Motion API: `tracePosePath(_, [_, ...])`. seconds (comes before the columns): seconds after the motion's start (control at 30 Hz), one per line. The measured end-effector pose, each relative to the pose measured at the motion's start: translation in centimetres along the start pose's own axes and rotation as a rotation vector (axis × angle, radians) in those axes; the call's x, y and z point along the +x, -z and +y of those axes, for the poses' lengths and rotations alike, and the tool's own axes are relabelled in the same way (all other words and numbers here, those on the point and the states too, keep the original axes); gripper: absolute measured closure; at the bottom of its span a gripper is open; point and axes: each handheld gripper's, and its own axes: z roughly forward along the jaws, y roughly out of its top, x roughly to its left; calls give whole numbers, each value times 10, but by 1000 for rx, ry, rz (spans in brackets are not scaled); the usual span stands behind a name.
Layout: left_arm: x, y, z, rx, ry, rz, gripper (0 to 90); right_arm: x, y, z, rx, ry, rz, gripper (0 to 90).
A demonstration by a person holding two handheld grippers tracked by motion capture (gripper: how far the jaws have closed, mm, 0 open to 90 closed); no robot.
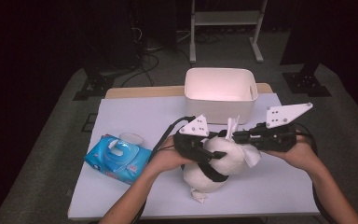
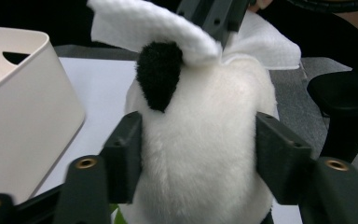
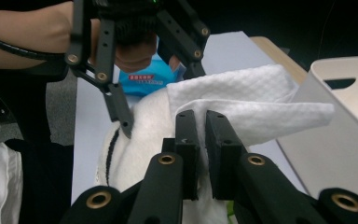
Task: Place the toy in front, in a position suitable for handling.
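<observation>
Plush panda [image 1: 216, 164] lies lengthwise toward the person, head toward the bin [image 1: 220, 91].

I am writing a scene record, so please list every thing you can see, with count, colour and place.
plush toy: 1, white with black parts, table centre, between the left jaws
wet wipe: 1, white, on the toy, pinched by the right jaws
bin: 1, white, far side of table
wipes pack: 1, blue, table left
table: 1, white top
left gripper: 1, black, around the toy
right gripper: 1, black, shut on the wipe
forearms: 2, from the bottom edge
</observation>
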Motion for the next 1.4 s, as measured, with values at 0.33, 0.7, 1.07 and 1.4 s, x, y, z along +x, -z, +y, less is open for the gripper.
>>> tracePosePath(0.33, [0,7,-16,-21,52,5,236,-3,12,-27,11,-67,-16,834])
tracePosePath(0.7, [2,11,-51,48,85,-10,181,-3,30,-57,-5,-131,-31,833])
tracePosePath(1.07, [-4,-2,-68,46,50,-50,270,-3,34,-72,7,-162,-44,833])
tracePosePath(1.4, [2,10,-55,18,40,-16,546,-4,34,-89,-80,-194,-74,833])
